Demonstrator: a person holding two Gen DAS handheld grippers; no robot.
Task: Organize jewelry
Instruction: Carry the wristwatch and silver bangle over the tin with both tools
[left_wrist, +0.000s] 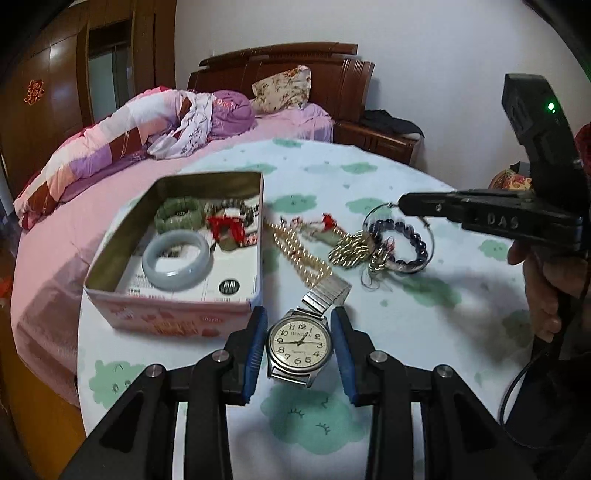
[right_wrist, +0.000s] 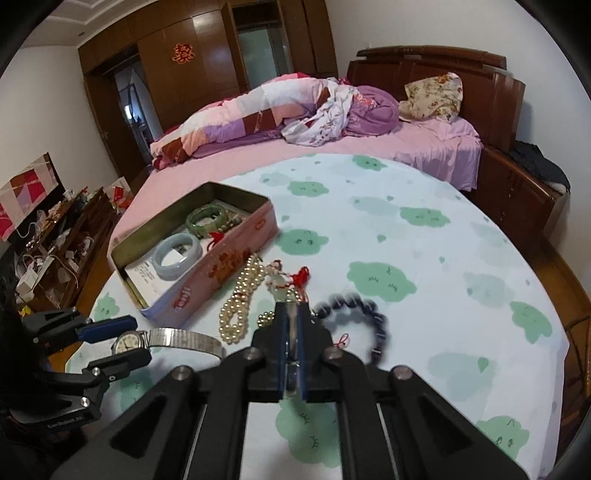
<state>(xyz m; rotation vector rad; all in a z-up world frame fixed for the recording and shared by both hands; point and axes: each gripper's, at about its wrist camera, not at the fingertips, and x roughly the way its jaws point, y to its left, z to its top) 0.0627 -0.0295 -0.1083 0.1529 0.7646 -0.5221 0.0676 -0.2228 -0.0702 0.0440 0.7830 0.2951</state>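
Note:
A silver wristwatch (left_wrist: 300, 343) with a pale dial sits between the blue pads of my left gripper (left_wrist: 299, 312), which is shut on its case. In the right wrist view the watch (right_wrist: 125, 341) hangs from the left gripper (right_wrist: 136, 338) with its metal band trailing right. My right gripper (right_wrist: 292, 306) is shut on a thin silver hoop (right_wrist: 291, 332); its tip (left_wrist: 402, 203) holds the hoop (left_wrist: 373, 212) above a dark bead bracelet (left_wrist: 415, 240). The open pink tin (left_wrist: 166, 317) holds a pale jade bangle (left_wrist: 177, 258) and a green bead bracelet (left_wrist: 177, 218).
A pearl necklace (right_wrist: 240, 295), a jade pendant on red cord (right_wrist: 280, 280) and gold beads (left_wrist: 347, 247) lie beside the tin on the round cloud-print tablecloth (right_wrist: 406, 258). A bed (right_wrist: 369, 147) stands behind the table. A person's hand (left_wrist: 543, 288) grips the right handle.

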